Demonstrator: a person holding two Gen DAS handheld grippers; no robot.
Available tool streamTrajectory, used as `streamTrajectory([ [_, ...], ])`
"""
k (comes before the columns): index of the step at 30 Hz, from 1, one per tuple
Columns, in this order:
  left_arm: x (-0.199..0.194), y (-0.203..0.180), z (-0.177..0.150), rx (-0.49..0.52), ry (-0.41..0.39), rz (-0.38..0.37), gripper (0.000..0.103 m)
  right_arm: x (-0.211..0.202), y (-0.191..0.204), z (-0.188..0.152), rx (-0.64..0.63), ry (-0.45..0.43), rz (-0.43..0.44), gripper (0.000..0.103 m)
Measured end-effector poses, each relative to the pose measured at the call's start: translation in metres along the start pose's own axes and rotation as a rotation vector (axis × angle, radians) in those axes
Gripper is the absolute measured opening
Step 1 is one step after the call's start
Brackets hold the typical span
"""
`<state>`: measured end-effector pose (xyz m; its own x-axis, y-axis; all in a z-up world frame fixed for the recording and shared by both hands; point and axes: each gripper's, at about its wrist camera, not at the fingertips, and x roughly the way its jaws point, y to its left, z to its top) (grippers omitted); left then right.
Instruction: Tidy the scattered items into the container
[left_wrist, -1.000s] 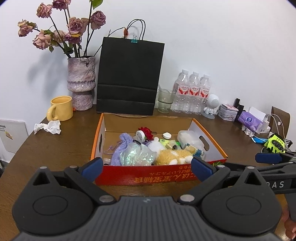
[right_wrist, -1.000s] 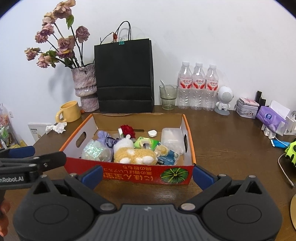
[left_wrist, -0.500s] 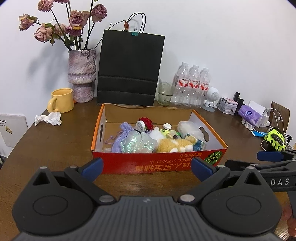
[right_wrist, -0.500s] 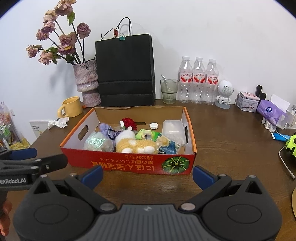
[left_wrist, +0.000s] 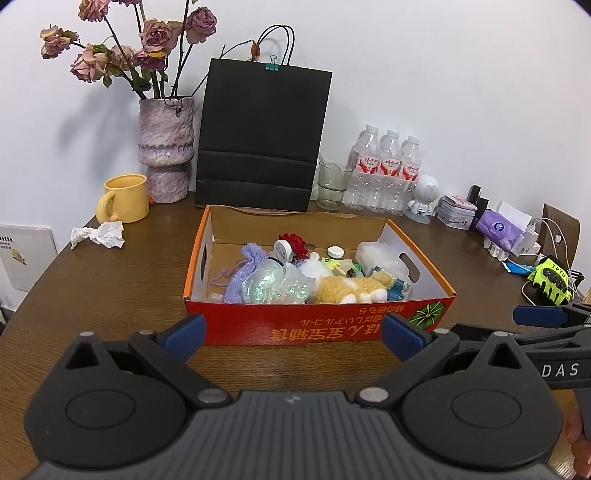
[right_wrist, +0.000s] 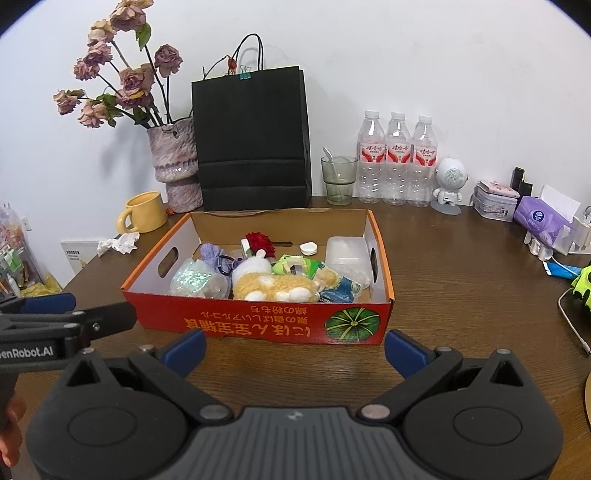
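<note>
An open orange-and-red cardboard box (left_wrist: 317, 325) stands on the brown table, also in the right wrist view (right_wrist: 258, 325). It holds a yellow plush toy (left_wrist: 351, 290), a lilac pouch (left_wrist: 243, 269), an iridescent bag (left_wrist: 275, 282), a red flower (left_wrist: 295, 243), a clear plastic tub (right_wrist: 347, 254) and several small items. My left gripper (left_wrist: 291, 336) is open and empty, in front of the box's near wall. My right gripper (right_wrist: 295, 347) is open and empty, also in front of the box.
A crumpled tissue (left_wrist: 98, 234) and a yellow mug (left_wrist: 123, 199) lie at the left. A vase of dried roses (left_wrist: 166, 147), a black paper bag (left_wrist: 258, 136), a glass (left_wrist: 330, 186) and three water bottles (left_wrist: 386, 173) line the wall. Tissue pack, cables and a yellow-green glove (left_wrist: 550, 277) are at the right.
Both grippers have drawn back from the box and risen slightly, so the box looks smaller and farther away. Both stay open and empty.
</note>
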<state>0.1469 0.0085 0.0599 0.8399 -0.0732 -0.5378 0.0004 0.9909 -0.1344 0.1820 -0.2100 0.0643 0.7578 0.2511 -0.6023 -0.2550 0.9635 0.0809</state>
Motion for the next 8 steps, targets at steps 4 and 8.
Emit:
streamTrajectory([
  [4, 0.0002, 0.0006, -0.0005, -0.004, -0.005, 0.01, 0.103, 0.0001, 0.0001, -0.0006, -0.001, 0.001, 0.0, 0.103],
  [8, -0.0002, 0.0032, -0.0012, -0.019, -0.021, 0.006, 0.103, 0.001, 0.0014, -0.002, -0.005, 0.004, 0.002, 0.103],
])
